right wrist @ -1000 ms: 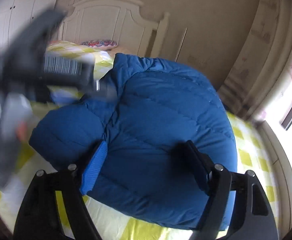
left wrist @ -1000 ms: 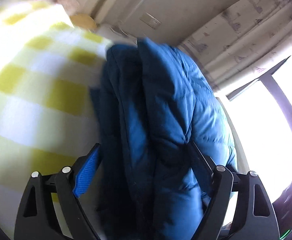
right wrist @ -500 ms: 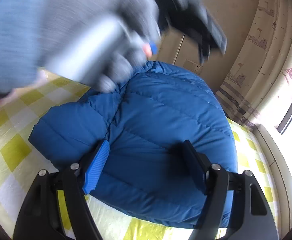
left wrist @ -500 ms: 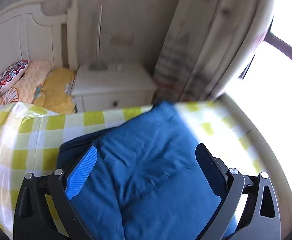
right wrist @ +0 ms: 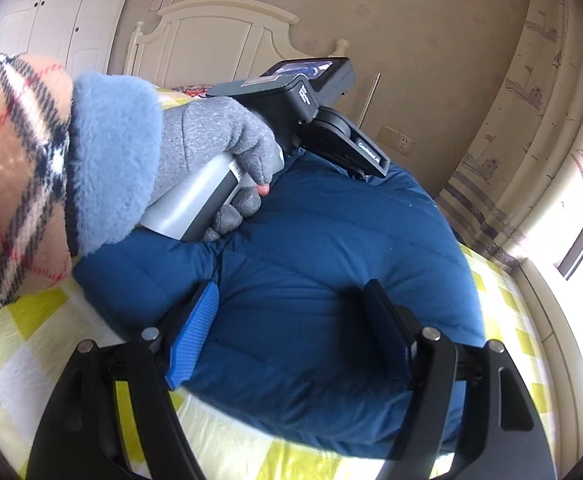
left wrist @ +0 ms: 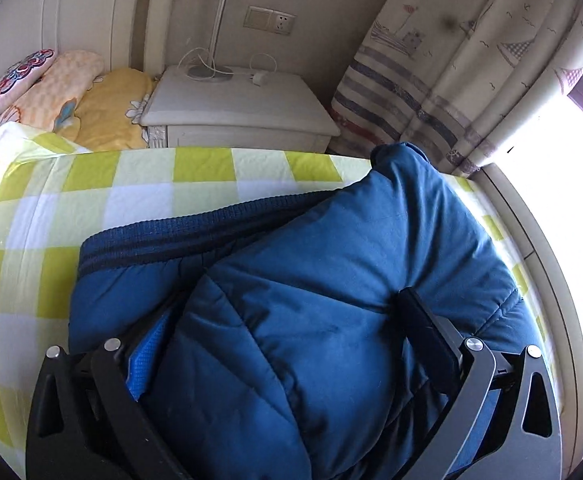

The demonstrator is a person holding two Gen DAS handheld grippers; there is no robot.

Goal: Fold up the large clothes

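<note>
**Jacket bunched on bed, both tongs over it**

Blue puffer jacket lies folded on the checked bedsheet. My left gripper has just been opening, jaws wide, jacket bulging between them. Right gripper straddles the jacket's near side, partly open; grip unclear.

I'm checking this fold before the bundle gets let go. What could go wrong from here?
The puffy blue down jacket may spring open: the left hand-held gripper, whose jaws have just been opening, straddles a bulging fold. The bundle lies near the bed's edge by the curtain and might slide off the checked sheet.
</note>
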